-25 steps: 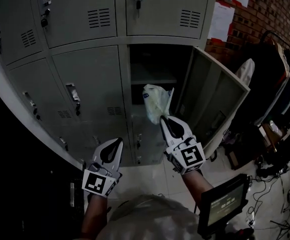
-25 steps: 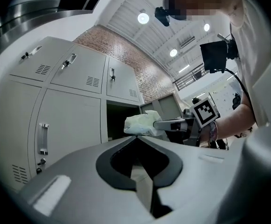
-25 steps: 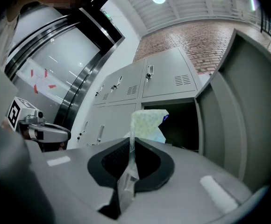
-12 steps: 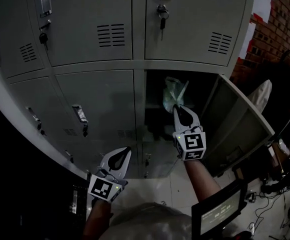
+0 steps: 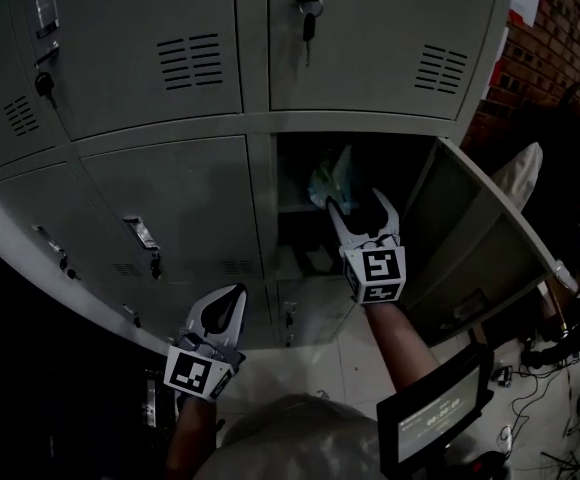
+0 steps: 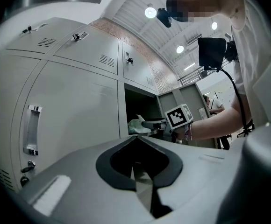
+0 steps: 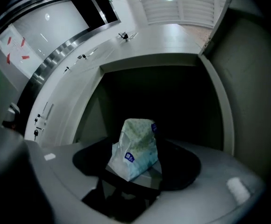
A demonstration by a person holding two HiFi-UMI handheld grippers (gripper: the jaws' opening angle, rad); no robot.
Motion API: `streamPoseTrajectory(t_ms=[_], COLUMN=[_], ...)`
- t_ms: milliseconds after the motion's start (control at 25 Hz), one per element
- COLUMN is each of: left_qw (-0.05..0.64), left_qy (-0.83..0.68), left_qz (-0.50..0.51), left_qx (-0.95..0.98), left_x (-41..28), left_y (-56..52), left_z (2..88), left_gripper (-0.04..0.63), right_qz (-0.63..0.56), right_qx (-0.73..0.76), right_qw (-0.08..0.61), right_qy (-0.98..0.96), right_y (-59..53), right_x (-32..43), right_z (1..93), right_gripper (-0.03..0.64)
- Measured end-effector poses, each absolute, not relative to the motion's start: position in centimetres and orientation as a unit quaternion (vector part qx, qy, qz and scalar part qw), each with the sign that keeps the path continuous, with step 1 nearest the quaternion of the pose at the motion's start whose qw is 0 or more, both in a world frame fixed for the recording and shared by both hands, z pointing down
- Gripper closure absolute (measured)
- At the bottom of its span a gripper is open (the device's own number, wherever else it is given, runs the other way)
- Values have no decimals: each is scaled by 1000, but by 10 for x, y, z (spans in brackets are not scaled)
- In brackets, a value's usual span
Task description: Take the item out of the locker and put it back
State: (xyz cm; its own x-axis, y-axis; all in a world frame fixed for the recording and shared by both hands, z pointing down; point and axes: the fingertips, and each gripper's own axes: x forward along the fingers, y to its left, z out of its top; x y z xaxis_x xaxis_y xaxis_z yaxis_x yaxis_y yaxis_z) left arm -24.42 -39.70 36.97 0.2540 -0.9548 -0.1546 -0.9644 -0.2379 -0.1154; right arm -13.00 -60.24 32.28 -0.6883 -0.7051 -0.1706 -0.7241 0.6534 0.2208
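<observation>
A pale green plastic bag (image 5: 328,180) sits on the shelf inside the open locker compartment (image 5: 300,230). In the right gripper view the bag (image 7: 134,149) stands upright between the jaws, deep in the dark compartment. My right gripper (image 5: 359,203) reaches into the opening just below the bag. Its jaws are opening and stand spread, with the pads off the bag. My left gripper (image 5: 236,294) hangs low in front of the shut lower-left doors, shut and empty. The left gripper view shows the bag (image 6: 136,125) and the right gripper (image 6: 147,124) at the compartment.
The locker door (image 5: 475,233) swings out to the right of my right arm. Keys (image 5: 307,13) hang from the locker above. A small monitor (image 5: 435,413) sits low right, with clothes on a rack (image 5: 575,168) and cables on the floor (image 5: 560,408) beyond.
My right gripper carried the bag up into the compartment, and its jaws have spread off it. The left gripper stayed low and shut.
</observation>
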Motion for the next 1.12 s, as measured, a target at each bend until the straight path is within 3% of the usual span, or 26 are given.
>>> streamPoseTrajectory(t_ms=[160, 200, 320, 680, 1120], left_qw=[84, 83, 80, 90, 72], left_qy=[608, 609, 616, 605, 579], left_qz=[25, 26, 30, 32, 21], left_qx=[-789, -788, -783, -791, -812], left_x=[-239, -239, -240, -214, -179], left_y=[-395, -393, -385, -323, -144], left_z=[378, 379, 381, 381, 403], left_gripper=[601, 601, 601, 601, 601], right_qz=[154, 159, 162, 164, 120], right_qx=[-382, -375, -356, -319, -323], right_qw=[68, 72, 60, 40, 50], right_qy=[908, 910, 918, 933, 937], right_y=[-568, -558, -535, -447, -239], right_x=[-111, -108, -106, -103, -66], right_z=[319, 320, 330, 341, 366], right_gripper=[345, 371, 618, 620, 618])
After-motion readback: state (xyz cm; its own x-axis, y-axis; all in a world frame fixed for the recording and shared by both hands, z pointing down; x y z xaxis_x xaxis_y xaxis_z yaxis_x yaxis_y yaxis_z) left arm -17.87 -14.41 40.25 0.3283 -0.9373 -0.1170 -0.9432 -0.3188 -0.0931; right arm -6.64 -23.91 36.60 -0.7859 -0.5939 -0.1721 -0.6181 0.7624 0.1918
